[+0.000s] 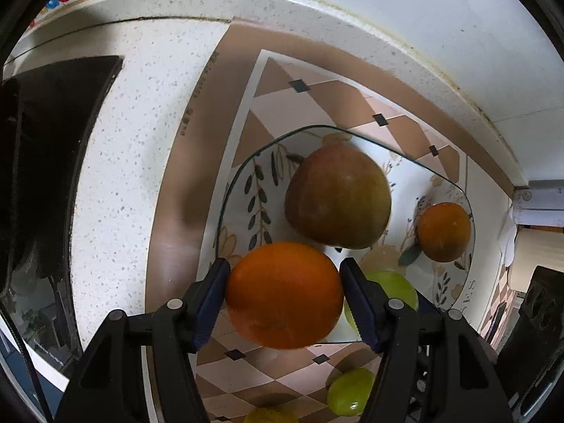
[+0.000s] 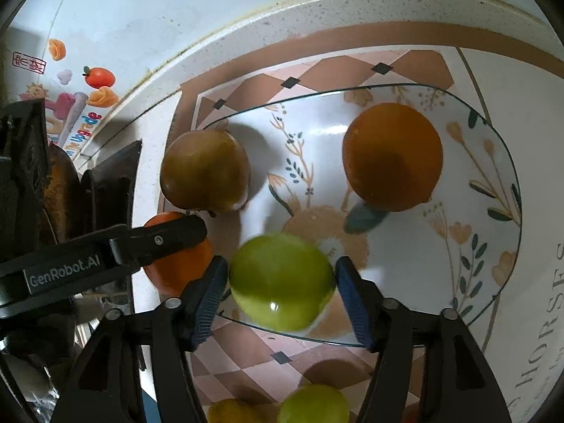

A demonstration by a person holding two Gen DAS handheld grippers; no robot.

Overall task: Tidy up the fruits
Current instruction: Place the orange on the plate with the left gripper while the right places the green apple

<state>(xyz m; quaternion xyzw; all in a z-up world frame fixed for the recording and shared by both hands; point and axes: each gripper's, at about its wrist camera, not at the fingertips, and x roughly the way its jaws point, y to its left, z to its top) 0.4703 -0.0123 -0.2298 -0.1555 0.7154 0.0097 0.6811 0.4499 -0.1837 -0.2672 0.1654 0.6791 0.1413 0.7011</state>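
Note:
My left gripper (image 1: 284, 283) is shut on an orange (image 1: 284, 295) and holds it over the near left edge of the floral plate (image 1: 239, 190). On the plate lie a brown-green mango (image 1: 337, 195), a second orange (image 1: 444, 231) and a green apple (image 1: 391, 287). My right gripper (image 2: 281, 280) stands open around that green apple (image 2: 282, 280), which is blurred, at the plate's (image 2: 486, 232) near edge; its pads do not press the apple. The right wrist view also shows the mango (image 2: 205, 171), the plate's orange (image 2: 393, 157) and the left gripper's finger (image 2: 155, 241) on its orange (image 2: 176, 268).
A patterned mat (image 1: 246, 363) lies under the plate on a speckled white counter (image 1: 134, 162). On the mat near me lie another green apple (image 1: 349, 391) and a yellow fruit (image 1: 271, 416). A dark rack (image 1: 46, 162) stands at the left. A wall runs behind.

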